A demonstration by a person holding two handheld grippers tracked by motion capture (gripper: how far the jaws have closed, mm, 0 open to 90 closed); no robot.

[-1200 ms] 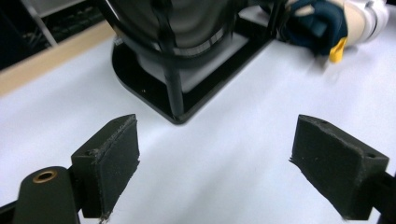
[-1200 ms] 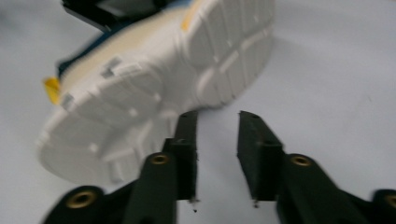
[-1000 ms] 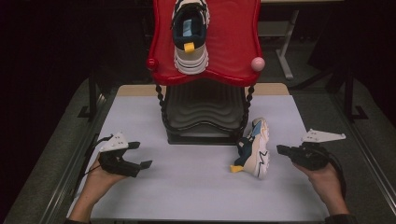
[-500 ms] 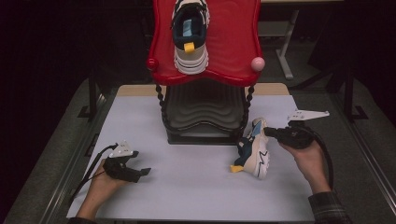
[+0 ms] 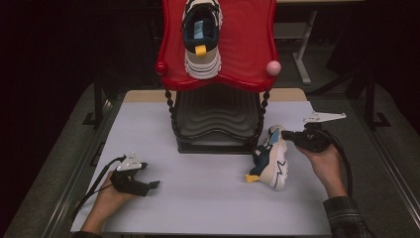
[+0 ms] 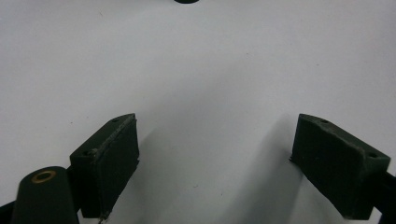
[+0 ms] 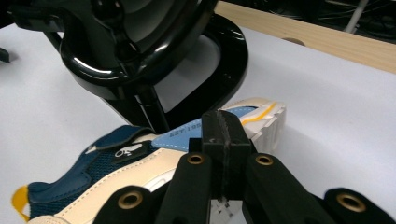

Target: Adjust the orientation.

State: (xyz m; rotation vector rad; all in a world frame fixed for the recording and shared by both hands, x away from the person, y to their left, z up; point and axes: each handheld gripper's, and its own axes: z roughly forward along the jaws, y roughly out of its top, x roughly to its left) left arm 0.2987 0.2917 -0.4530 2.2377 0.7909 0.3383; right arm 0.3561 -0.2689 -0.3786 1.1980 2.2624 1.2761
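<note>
The right gripper (image 5: 286,134) sits at the heel of the sneaker (image 5: 270,157) lying on its side on the white table (image 5: 198,198). The left gripper (image 5: 148,186) rests low at the near left. A second sneaker (image 5: 202,37) lies on the red shelf (image 5: 247,44).

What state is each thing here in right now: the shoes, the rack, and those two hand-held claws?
Sneaker on the table: lying on its side beside the rack's base.
Sneaker on the red shelf: resting sole down, toe toward the camera.
Rack: upright on the table.
Left gripper: open, nothing between its jaws.
Right gripper: shut, empty, at the table sneaker's heel.
</note>
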